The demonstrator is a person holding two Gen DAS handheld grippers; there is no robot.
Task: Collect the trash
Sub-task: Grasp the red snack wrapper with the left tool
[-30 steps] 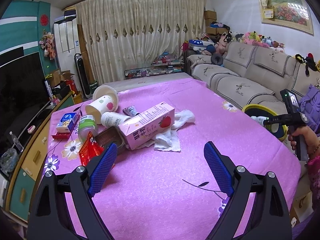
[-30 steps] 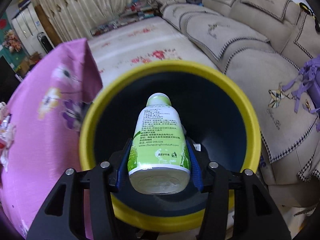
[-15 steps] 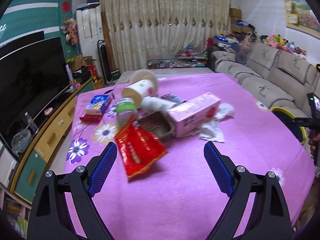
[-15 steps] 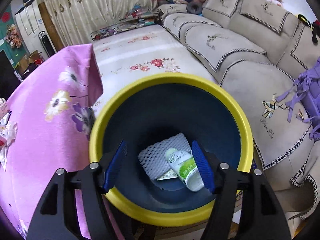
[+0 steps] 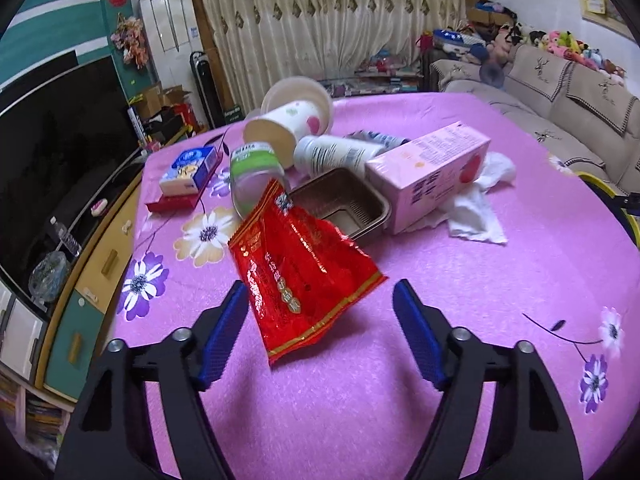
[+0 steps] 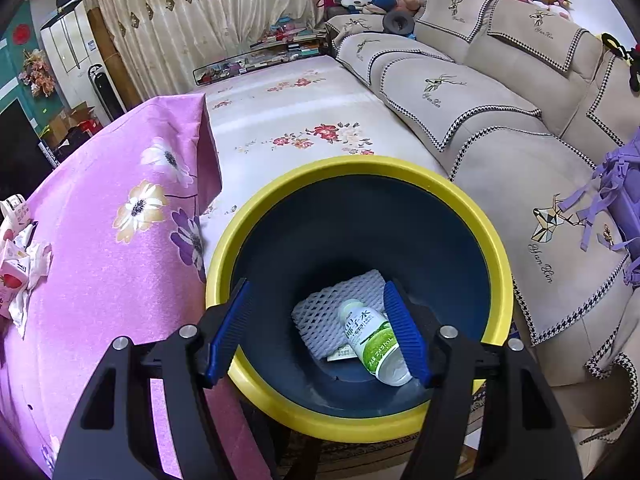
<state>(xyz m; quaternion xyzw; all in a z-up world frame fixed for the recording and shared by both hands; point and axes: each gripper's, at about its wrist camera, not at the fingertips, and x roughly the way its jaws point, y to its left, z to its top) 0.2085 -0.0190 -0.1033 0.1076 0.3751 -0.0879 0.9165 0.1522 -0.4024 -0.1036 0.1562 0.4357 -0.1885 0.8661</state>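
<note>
In the left wrist view my left gripper [image 5: 320, 332] is open just in front of a red snack bag [image 5: 300, 268] that lies on the pink tablecloth [image 5: 460, 300]; the bag's near end sits between the blue pads. Behind it lie a brown tray [image 5: 344, 200], a pink carton [image 5: 428, 176], a green-label jar [image 5: 256, 172], a white bottle [image 5: 332, 156], a paper cup [image 5: 288, 124] and white tissue [image 5: 476, 208]. In the right wrist view my right gripper [image 6: 320, 336] is open above the yellow-rimmed bin [image 6: 496, 256]. A green-label bottle [image 6: 372, 340] and white foam netting [image 6: 328, 316] lie inside.
A blue-and-white box [image 5: 192, 168] on a red packet lies at the table's far left. A TV and cabinet [image 5: 60, 184] stand left of the table. A beige sofa [image 6: 500, 112] stands right of the bin. The table edge [image 6: 196, 240] is left of the bin.
My right gripper opened and the green-label bottle dropped into the bin; the gripper then rose a little. My left gripper swung left and closed in on the red snack bag.
</note>
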